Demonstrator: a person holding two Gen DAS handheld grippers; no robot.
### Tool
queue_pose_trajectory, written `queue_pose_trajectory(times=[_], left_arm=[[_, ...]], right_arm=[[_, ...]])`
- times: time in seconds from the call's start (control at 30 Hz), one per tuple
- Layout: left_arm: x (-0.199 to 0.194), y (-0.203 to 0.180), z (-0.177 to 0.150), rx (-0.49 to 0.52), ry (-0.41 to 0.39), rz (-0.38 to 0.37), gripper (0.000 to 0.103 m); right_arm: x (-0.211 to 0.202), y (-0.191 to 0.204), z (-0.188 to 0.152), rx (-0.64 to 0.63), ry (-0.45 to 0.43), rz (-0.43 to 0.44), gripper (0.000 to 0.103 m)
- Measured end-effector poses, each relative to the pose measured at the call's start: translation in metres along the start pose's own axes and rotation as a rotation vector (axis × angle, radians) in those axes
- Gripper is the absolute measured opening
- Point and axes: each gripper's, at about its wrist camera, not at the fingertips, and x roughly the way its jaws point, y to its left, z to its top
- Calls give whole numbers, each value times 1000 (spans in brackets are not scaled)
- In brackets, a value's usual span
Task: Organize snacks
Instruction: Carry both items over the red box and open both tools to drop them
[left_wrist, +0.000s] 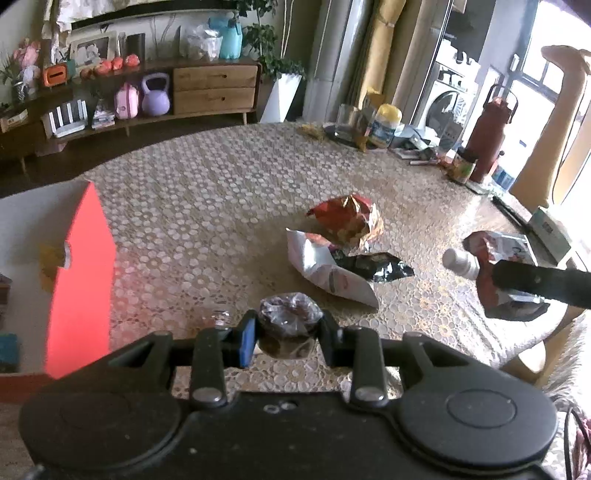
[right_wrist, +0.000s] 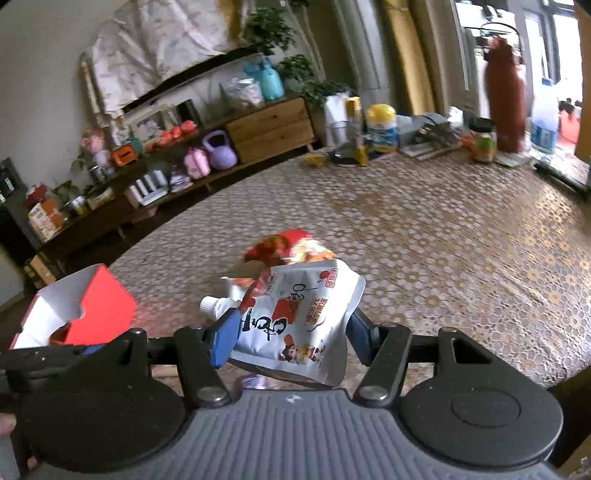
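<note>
My left gripper (left_wrist: 286, 332) is shut on a small clear-wrapped dark snack (left_wrist: 288, 319), held just above the table. My right gripper (right_wrist: 291, 328) is shut on a white spouted drink pouch (right_wrist: 295, 317) with a white cap; it also shows in the left wrist view (left_wrist: 495, 273), lifted at the right. An open red box (left_wrist: 81, 280) with a white inside stands at the left and shows in the right wrist view (right_wrist: 99, 306). On the table lie a red-orange chip bag (left_wrist: 347, 218), a white packet (left_wrist: 325, 269) and a black packet (left_wrist: 376, 266).
The round table has a patterned lace cloth (left_wrist: 207, 192). At its far side stand a glass (left_wrist: 345, 118), a yellow-lidded jar (left_wrist: 386, 125), a dark red thermos (left_wrist: 487, 136) and a small jar (left_wrist: 463, 166). A tissue box (left_wrist: 550, 229) is at the right edge.
</note>
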Motion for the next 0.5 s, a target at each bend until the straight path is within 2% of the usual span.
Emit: queue_pose_trajectory(times=[0.5], left_arm=[[-68, 49, -2, -39, -68, 27, 31]], right_arm=[[-23, 93, -4, -107, -19, 114, 61]])
